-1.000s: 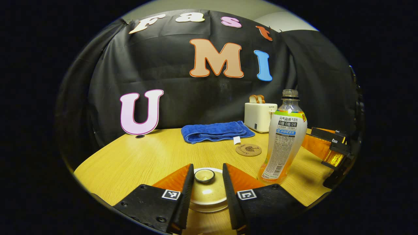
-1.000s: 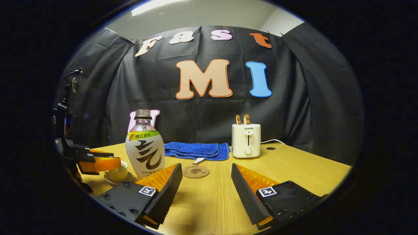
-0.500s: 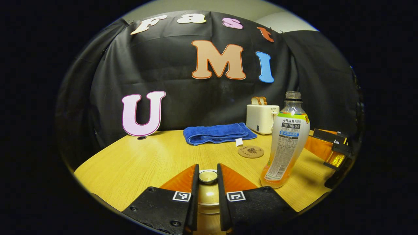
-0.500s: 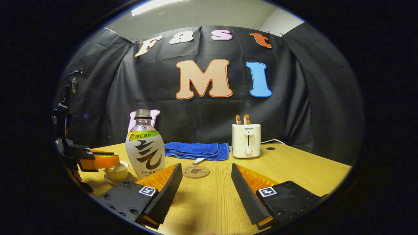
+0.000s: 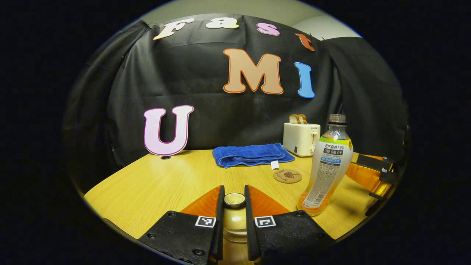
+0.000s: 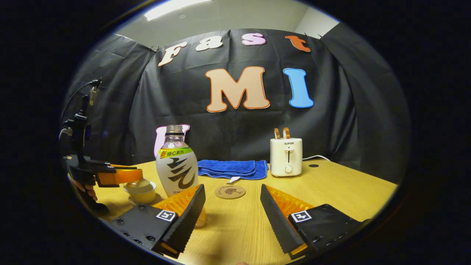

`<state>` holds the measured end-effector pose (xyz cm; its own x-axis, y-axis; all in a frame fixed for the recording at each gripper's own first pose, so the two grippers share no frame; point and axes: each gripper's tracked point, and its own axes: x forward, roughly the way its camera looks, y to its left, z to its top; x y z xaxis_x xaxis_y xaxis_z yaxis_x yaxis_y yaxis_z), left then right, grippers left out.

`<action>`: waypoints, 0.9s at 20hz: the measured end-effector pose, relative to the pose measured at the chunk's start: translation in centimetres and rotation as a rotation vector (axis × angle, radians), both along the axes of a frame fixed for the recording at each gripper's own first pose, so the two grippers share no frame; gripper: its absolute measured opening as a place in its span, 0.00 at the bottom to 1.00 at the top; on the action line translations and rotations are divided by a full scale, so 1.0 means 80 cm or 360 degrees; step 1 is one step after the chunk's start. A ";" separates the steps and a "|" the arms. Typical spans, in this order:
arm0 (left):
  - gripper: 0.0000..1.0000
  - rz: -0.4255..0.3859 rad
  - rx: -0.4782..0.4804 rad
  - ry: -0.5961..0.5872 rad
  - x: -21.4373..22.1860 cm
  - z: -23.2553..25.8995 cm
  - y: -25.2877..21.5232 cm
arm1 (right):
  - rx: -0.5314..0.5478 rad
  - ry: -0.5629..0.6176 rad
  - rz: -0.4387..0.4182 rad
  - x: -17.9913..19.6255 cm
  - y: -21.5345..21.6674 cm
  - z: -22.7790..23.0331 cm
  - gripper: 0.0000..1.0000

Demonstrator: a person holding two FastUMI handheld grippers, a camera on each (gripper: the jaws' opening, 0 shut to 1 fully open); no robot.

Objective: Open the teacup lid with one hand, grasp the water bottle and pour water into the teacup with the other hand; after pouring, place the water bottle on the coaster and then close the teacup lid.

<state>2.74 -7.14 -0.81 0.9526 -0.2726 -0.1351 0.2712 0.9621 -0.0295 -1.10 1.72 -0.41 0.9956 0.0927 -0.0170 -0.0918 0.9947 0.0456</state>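
Note:
My left gripper [image 5: 234, 200] is shut on the small round knob of the pale teacup lid [image 5: 235, 222], which lies between its fingers. From the right gripper view, the left gripper [image 6: 117, 176] sits over the teacup [image 6: 141, 193] on its saucer; I cannot tell if the lid has left the cup. The uncapped water bottle [image 5: 327, 165] stands upright to the right of the cup. My right gripper [image 6: 232, 188] is open and holds nothing, with the bottle [image 6: 176, 165] just behind its left finger. The round cork coaster [image 6: 230, 191] lies ahead between its fingers.
A folded blue towel [image 5: 253, 155] and a white toaster [image 5: 301, 134] with bread stand at the back of the wooden table [image 5: 165, 184]. A hand [image 6: 82, 189] holds the left gripper at the table's left edge. Open table lies right of the coaster.
My left gripper went from open around the lid knob to shut on it, then rose slightly. My right gripper shifted left, closer to the bottle, and stayed open.

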 end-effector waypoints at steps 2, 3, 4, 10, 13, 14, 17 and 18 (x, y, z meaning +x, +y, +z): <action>0.24 0.0012 -0.0002 -0.0011 -0.001 0.003 0.005 | 0.0063 0.0026 0.0040 -0.010 0.007 -0.002 0.97; 0.23 0.0014 -0.0002 -0.0017 -0.003 0.005 0.007 | 0.0085 0.0027 0.0055 -0.013 0.010 -0.001 0.93; 0.24 0.0015 -0.0004 -0.0024 -0.005 0.007 0.010 | 0.0095 0.0027 0.0067 -0.014 0.012 0.000 0.97; 0.23 0.0057 -0.0025 -0.0049 -0.010 0.012 0.033 | 0.0014 -0.0008 0.0180 -0.026 0.052 0.000 0.95; 0.23 0.0079 -0.0043 -0.0051 -0.012 0.011 0.044 | -0.0067 -0.0025 0.0210 -0.029 0.074 -0.001 0.96; 0.23 0.0088 -0.0045 -0.0052 -0.012 0.012 0.049 | -0.0064 -0.0030 0.0219 -0.029 0.082 0.000 0.94; 0.23 0.0115 -0.0042 -0.0068 -0.012 0.014 0.063 | -0.0057 -0.0024 0.0234 -0.023 0.100 -0.002 0.94; 0.23 0.0121 -0.0045 -0.0074 -0.012 0.016 0.066 | -0.0053 -0.0021 0.0239 -0.020 0.105 -0.002 0.99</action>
